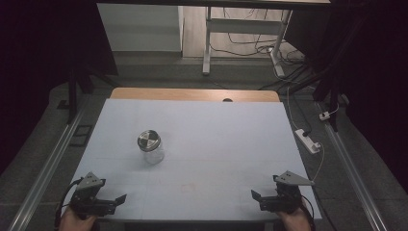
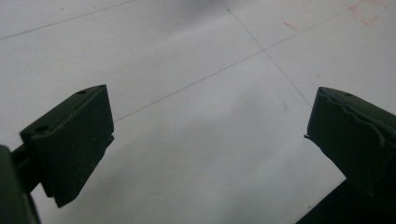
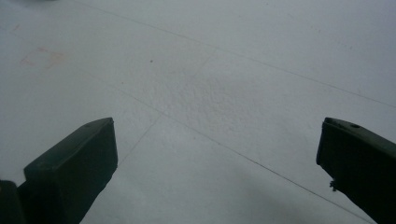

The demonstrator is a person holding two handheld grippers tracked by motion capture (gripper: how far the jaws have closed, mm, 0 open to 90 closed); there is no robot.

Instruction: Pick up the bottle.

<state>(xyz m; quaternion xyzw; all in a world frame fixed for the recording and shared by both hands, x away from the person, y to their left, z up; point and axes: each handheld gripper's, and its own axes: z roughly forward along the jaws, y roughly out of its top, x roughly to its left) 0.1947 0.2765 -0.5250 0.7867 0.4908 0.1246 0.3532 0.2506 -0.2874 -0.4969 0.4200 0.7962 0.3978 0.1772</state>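
Observation:
A clear glass jar [image 1: 151, 147] with a silver metal lid stands upright on the white table [image 1: 216, 130], left of centre. My left gripper [image 1: 121, 198] rests at the front left corner, jaws pointing right, well short of the jar. My right gripper [image 1: 255, 195] sits at the front right corner, jaws pointing left. In the left gripper view the left gripper [image 2: 210, 135] stands open over bare table. The right gripper [image 3: 217, 154] in its own view is open too, with nothing between the jaws.
A wooden strip [image 1: 192, 94] runs along the table's far edge. A white power strip [image 1: 308, 140] and its cable lie off the right side. Metal rails [image 1: 53, 159] flank the table. A desk frame [image 1: 240, 38] and cables stand beyond.

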